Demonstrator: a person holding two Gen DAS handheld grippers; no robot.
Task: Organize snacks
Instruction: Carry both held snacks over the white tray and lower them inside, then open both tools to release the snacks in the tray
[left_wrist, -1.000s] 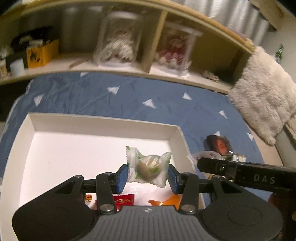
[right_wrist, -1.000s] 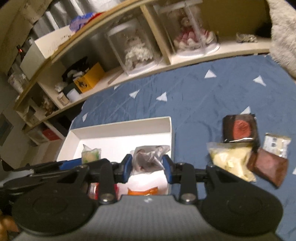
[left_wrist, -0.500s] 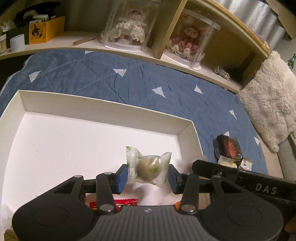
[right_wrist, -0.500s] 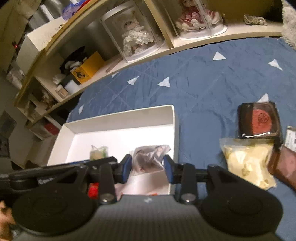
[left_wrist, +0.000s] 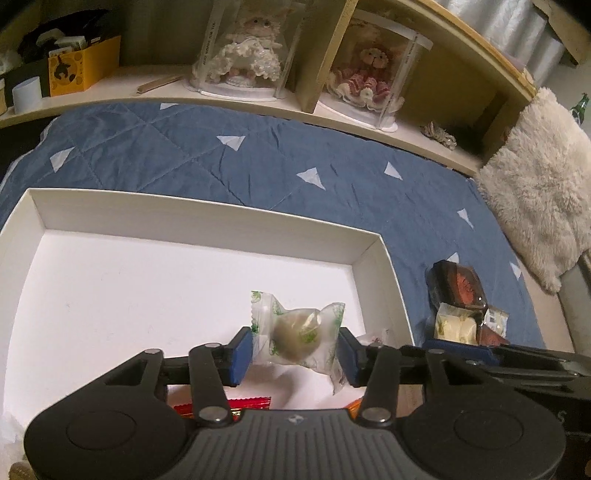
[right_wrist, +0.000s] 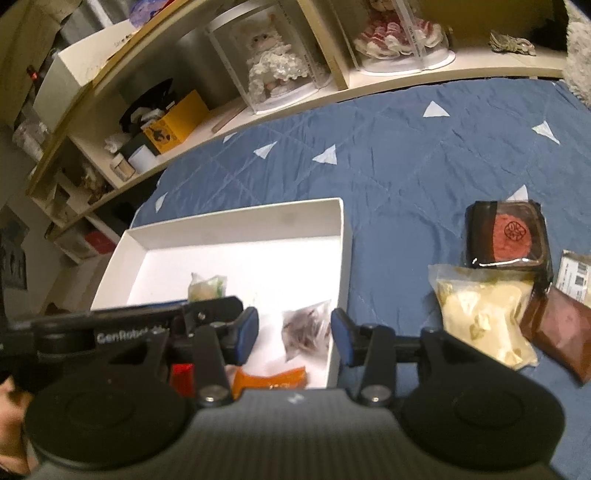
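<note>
Lifting either gripper too fast risks dragging a wrapper out: your left gripper (left_wrist: 295, 350), just widened, barely brackets the green-wrapped sweet (left_wrist: 297, 335) over the white box (left_wrist: 207, 218), while your right gripper (right_wrist: 294, 335), just opened, stands clear of the dark packet (right_wrist: 306, 329) near the box's right wall.

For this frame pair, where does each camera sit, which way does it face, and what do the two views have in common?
Left wrist: on the left gripper, angled down over the white box; its jaws have just been opening around a green-printed candy.
Right wrist: on the right gripper, facing the box's right corner; jaws just opened, clear of a dark wrapped snack; the left gripper crosses at left.
Shared: box, blue quilt, doll cases on the shelf, loose snacks.
</note>
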